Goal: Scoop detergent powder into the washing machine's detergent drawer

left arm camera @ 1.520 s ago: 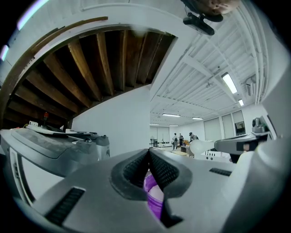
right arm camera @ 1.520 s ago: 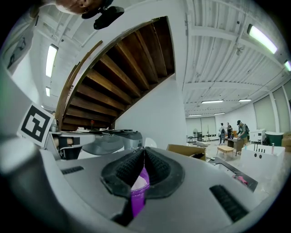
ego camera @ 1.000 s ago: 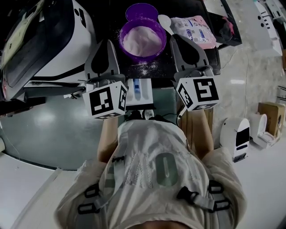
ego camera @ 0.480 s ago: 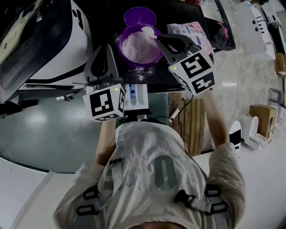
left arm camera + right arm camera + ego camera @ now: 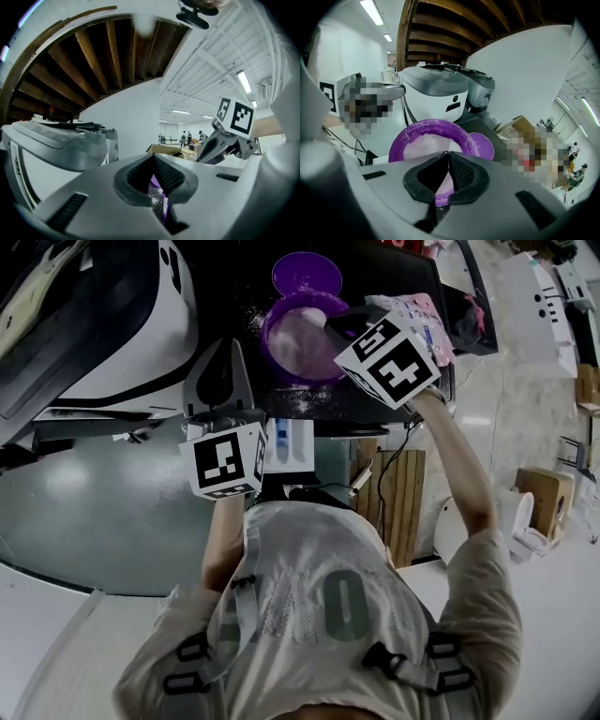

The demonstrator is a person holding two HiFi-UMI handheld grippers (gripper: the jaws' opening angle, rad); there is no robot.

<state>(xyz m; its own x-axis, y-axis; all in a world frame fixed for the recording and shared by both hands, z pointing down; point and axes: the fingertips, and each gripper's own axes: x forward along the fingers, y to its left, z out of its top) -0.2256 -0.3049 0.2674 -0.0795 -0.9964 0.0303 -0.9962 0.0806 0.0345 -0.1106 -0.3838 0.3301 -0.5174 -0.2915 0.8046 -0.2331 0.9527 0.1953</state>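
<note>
In 1 s the right gripper (image 5: 330, 322), closed apparently on the spoon (image 5: 314, 315), moved from 4 o'clock of the bowl (image 5: 273, 339) to over it: scooping begins; left gripper (image 5: 228, 345) closed, empty.

The bowl (image 5: 412, 129) is smooth, shiny purple plastic, and the powder (image 5: 426, 144) in it looks soft and fine, like flour. The spoon (image 5: 314, 315) is smooth white plastic. The washing machine (image 5: 122, 343) is glossy white plastic. The left gripper (image 5: 153, 157) and the right gripper (image 5: 449, 153) are dull grey plastic with rough, ribbed black pads (image 5: 466, 176). The slats (image 5: 394, 493) are bare wood. The person's top (image 5: 319, 596) is soft cloth
</note>
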